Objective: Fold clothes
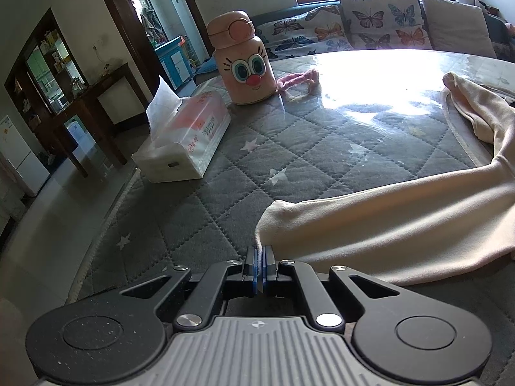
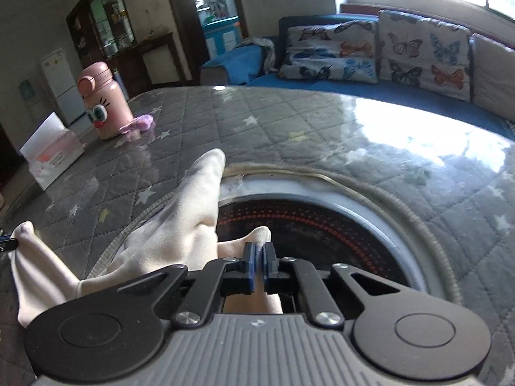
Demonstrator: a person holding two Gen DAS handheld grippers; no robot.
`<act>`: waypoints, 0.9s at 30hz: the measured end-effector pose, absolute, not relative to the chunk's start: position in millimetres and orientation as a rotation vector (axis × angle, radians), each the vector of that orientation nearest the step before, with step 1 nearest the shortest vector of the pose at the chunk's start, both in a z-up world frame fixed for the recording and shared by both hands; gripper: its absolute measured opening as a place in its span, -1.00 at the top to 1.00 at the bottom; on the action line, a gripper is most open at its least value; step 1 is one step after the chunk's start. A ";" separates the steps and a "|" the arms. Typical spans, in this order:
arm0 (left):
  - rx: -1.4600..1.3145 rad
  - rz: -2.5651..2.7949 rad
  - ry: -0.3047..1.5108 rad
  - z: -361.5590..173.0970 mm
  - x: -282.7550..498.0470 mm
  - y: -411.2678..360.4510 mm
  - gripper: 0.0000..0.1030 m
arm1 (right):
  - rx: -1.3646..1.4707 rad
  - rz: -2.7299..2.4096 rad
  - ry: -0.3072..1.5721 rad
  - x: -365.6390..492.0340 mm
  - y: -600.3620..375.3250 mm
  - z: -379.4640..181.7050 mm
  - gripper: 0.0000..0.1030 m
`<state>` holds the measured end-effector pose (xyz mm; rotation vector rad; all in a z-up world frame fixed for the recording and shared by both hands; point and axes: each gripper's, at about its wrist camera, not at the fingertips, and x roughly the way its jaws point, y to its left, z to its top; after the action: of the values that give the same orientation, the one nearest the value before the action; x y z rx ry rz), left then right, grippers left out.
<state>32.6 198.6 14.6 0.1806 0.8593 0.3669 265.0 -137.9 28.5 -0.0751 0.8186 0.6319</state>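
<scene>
1. Now, left wrist view: the left tongs (image 1: 259,251) are pinched together, blue pads nearly touching, and a corner of the cream garment (image 1: 386,225) is nipped right between them at the near edge of the tabletop (image 1: 225,167).
2. That garment runs off to the right across the quilted grey star-print cover, one narrow end reaching up toward the bright sunlit patch in the middle.
3. Over at the left edge of the tabletop sits a tissue pack (image 1: 186,138), a sheet poking up from it.
4. Just beyond it stands a pink cartoon-face bottle (image 1: 244,61), upright, with a pink fuzzy strap (image 1: 299,80) lying beside it on its right.
5. Behind the far edge, a sofa with butterfly cushions (image 1: 379,22) under the window.
6. Switching to the right wrist view: the right tongs (image 2: 259,251) are closed down to a thin slit, and a fold of the cream garment (image 2: 180,225) is caught in them, its tip poking out just past the pads.
7. These tongs hang over a round dark hob (image 2: 338,231) with rings of red dots, set into the tabletop (image 2: 289,122).
8. From the grip the cloth spreads left, one tube-like end pointing toward the middle of the tabletop, another stretching to the left frame edge where a black tip of the left tongs (image 2: 8,244) meets it.
9. Bottle (image 2: 104,103) and tissue pack (image 2: 51,154) sit at the far left corner.
</scene>
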 end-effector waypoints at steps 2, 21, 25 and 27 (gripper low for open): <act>0.181 0.367 0.858 14.6 32.3 198.3 0.94 | -0.083 0.615 0.795 263.1 -140.1 33.3 0.94; 0.187 0.371 0.867 15.8 33.8 200.7 0.86 | -0.005 0.176 0.721 286.0 -251.9 46.8 0.82; 0.196 0.371 0.870 15.9 35.6 198.8 0.85 | -0.035 0.246 0.751 275.2 -249.7 48.3 0.68; 0.201 0.372 0.868 15.4 36.6 198.0 0.85 | -0.050 0.277 0.768 262.6 -249.5 48.7 0.45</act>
<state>36.6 198.0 15.4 0.2008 0.8681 0.3721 262.6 -249.5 48.7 -0.0497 0.7684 0.2773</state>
